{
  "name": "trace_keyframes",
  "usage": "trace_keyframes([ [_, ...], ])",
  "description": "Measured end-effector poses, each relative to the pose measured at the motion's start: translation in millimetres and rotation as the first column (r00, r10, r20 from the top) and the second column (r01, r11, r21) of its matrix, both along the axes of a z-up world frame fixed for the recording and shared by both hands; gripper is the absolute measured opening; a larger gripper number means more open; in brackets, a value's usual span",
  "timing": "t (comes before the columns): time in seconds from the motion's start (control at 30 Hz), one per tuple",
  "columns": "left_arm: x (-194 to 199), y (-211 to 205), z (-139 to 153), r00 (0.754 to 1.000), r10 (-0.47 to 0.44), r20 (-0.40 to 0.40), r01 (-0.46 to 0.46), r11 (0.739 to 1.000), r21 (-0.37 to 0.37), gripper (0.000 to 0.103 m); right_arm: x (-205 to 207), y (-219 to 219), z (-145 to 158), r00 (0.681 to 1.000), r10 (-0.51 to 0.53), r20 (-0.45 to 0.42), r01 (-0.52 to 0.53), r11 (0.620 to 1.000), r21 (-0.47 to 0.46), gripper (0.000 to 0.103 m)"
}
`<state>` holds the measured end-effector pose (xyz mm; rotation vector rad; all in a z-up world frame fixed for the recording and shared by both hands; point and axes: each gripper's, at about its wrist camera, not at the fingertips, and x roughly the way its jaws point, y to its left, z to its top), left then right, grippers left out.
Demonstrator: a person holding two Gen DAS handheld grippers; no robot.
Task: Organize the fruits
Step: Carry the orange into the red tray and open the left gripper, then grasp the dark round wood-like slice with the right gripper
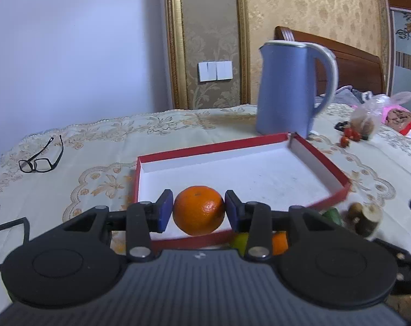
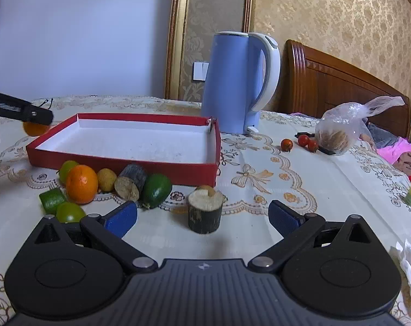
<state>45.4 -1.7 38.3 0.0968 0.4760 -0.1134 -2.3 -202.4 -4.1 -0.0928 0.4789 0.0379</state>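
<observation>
My left gripper (image 1: 199, 210) is shut on an orange (image 1: 198, 210) and holds it over the near edge of the red box (image 1: 318, 156), whose white inside holds nothing. In the right wrist view the same orange (image 2: 34, 129) hangs at the left end of the red box (image 2: 124, 167). My right gripper (image 2: 202, 215) is open and empty, just in front of a sugarcane stub (image 2: 205, 212). In front of the box lie another orange (image 2: 81, 184), green fruits (image 2: 156, 190), a yellow fruit (image 2: 106, 179) and a second cane stub (image 2: 130, 181).
A blue kettle (image 2: 236, 84) stands behind the box. Cherry tomatoes (image 2: 300, 142) and a plastic bag (image 2: 341, 127) lie to the right. Black glasses (image 1: 41, 154) lie at far left on the patterned tablecloth. A wooden headboard stands behind.
</observation>
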Motion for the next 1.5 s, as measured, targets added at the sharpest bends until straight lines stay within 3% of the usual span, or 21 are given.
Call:
trace_keyframes([
  [0.3, 76.5, -2.8, -17.7, 0.997, 0.036, -0.064, -0.035, 0.999, 0.028, 0.038, 18.1, 0.1, -1.2, 1.0, 0.003, -0.013, -0.003, 1.0, 0.021, 0.101],
  [0.47, 111.7, -5.0, -33.7, 0.99, 0.075, -0.117, -0.07, 0.996, 0.047, 0.038, 32.0, -3.1, -8.0, 0.998, -0.014, -0.06, 0.016, 0.999, 0.037, 0.085],
  [0.6, 124.8, -5.6, -40.1, 0.986, 0.076, -0.151, -0.072, 0.997, 0.03, 0.038, 38.9, -7.0, -12.5, 0.996, -0.012, -0.088, 0.017, 0.998, 0.061, 0.079],
  [0.73, 121.1, -12.0, -38.3, 0.992, 0.084, -0.099, -0.077, 0.995, 0.068, 0.044, 41.9, -8.0, -16.7, 0.994, -0.009, -0.111, 0.017, 0.997, 0.071, 0.065],
  [0.77, 119.5, -13.1, -37.0, 0.993, 0.082, -0.09, -0.076, 0.994, 0.073, 0.05, 42.5, -8.1, -17.5, 0.993, -0.01, -0.114, 0.019, 0.997, 0.074, 0.061],
  [0.8, 118.3, -14.5, -35.4, 0.993, 0.081, -0.082, -0.075, 0.994, 0.075, 0.056, 43.6, -8.2, -17.8, 0.993, -0.011, -0.118, 0.02, 0.997, 0.074, 0.06],
  [0.93, 108.5, -18.1, -27.0, 0.996, 0.078, -0.041, -0.074, 0.994, 0.085, 0.061, 44.0, -7.2, -19.0, 0.992, -0.009, -0.125, 0.017, 0.997, 0.069, 0.052],
  [1.0, 99.4, -20.4, -21.2, 0.997, 0.072, -0.012, -0.071, 0.993, 0.092, 0.077, 43.9, -7.5, -19.0, 0.992, -0.009, -0.128, 0.019, 0.997, 0.072, 0.046],
  [1.07, 88.8, -22.7, -14.8, 0.997, 0.069, 0.036, -0.072, 0.992, 0.102, 0.086, 45.3, -8.8, -19.7, 0.991, -0.007, -0.133, 0.018, 0.997, 0.081, 0.038],
  [1.17, 73.0, -23.6, -8.4, 0.994, 0.071, 0.079, -0.08, 0.99, 0.113, 0.097, 46.0, -11.0, -20.4, 0.99, -0.01, -0.138, 0.023, 0.995, 0.093, 0.034],
  [1.3, 46.9, -15.0, 0.3, 0.991, 0.083, 0.101, -0.09, 0.994, 0.069, 0.103, 44.7, -12.7, -20.6, 0.99, -0.008, -0.138, 0.022, 0.994, 0.104, 0.033],
  [1.5, -6.9, 8.7, 11.0, 0.976, 0.129, 0.177, -0.13, 0.991, -0.007, 0.103, 40.4, -13.7, -17.7, 0.992, 0.001, -0.127, 0.014, 0.993, 0.113, 0.033],
])
